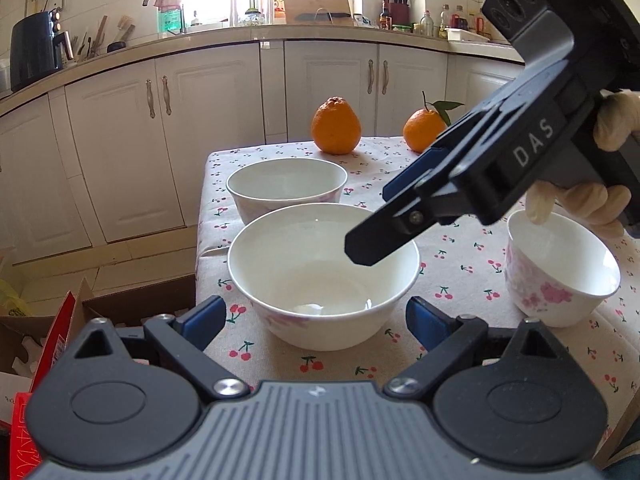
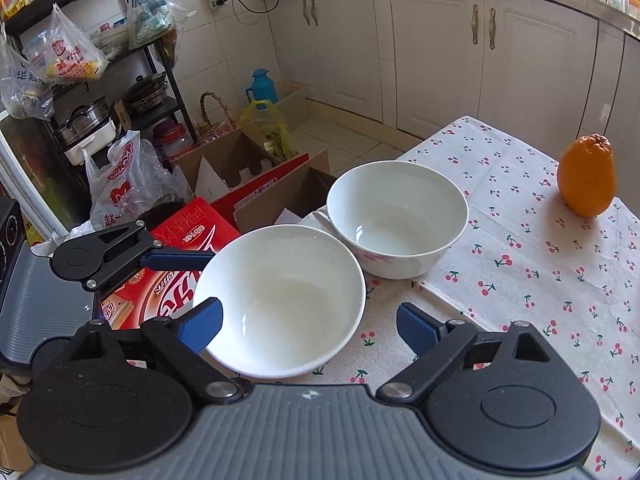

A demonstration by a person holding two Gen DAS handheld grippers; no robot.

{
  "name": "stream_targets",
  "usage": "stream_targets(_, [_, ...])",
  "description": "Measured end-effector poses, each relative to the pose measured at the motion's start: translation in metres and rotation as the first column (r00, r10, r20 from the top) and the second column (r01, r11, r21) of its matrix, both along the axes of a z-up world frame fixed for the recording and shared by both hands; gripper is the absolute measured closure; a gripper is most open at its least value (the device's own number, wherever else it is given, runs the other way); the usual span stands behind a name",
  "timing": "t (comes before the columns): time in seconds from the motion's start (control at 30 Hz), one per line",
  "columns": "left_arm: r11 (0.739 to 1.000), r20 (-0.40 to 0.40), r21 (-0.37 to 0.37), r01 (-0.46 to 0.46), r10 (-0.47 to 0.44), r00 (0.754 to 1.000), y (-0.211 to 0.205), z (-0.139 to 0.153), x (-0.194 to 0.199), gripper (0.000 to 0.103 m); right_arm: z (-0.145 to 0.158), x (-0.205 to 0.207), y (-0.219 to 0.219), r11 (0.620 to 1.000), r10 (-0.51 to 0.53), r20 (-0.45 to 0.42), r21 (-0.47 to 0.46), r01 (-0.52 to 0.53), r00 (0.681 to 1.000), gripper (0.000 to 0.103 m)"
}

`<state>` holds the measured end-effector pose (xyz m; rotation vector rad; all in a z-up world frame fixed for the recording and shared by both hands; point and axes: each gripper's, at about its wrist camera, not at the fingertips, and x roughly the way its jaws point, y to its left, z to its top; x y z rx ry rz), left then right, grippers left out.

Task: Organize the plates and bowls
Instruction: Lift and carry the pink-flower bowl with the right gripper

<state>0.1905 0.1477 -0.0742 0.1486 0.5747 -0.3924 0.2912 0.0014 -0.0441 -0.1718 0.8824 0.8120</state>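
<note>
Three white bowls stand on the cherry-print tablecloth (image 1: 460,264). The near bowl (image 1: 324,272) (image 2: 280,300) sits by the table's left edge, with a second bowl (image 1: 286,188) (image 2: 396,220) just behind it. A smaller flowered bowl (image 1: 560,276) stands to the right. My left gripper (image 1: 314,322) is open just in front of the near bowl, empty. In the right wrist view one of its fingers (image 2: 176,260) reaches to that bowl's rim. My right gripper (image 2: 312,324) (image 1: 372,220) hangs open over the near bowl, tilted down, with its pads off the rim. A gloved hand (image 1: 612,128) holds it.
Two oranges (image 1: 336,126) (image 1: 424,130) (image 2: 586,178) sit at the table's far side. Beside the table's left edge, cardboard boxes (image 2: 248,168) and a red carton (image 2: 180,280) lie on the floor. Kitchen cabinets (image 1: 216,120) run behind; a cluttered rack (image 2: 100,80) stands beyond.
</note>
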Motion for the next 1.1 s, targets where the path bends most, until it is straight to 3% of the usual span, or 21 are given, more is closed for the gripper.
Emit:
stream_targets(0.67, [0.998,-0.005,-0.005,0.057,-0.057,0.998,0.005,0.000,0.006,0.015,-0.015,0.025,0.011,0.999,0.024,-0.087,0.024,-0.022,0.996,0.034])
stream_targets(1.1, [0.998,-0.018,0.015,0.068,-0.068,0.998,0.001,0.003,0.007,0.016,-0.012,0.022,0.006,0.998,0.017,-0.111,0.055,-0.011,0.994,0.034])
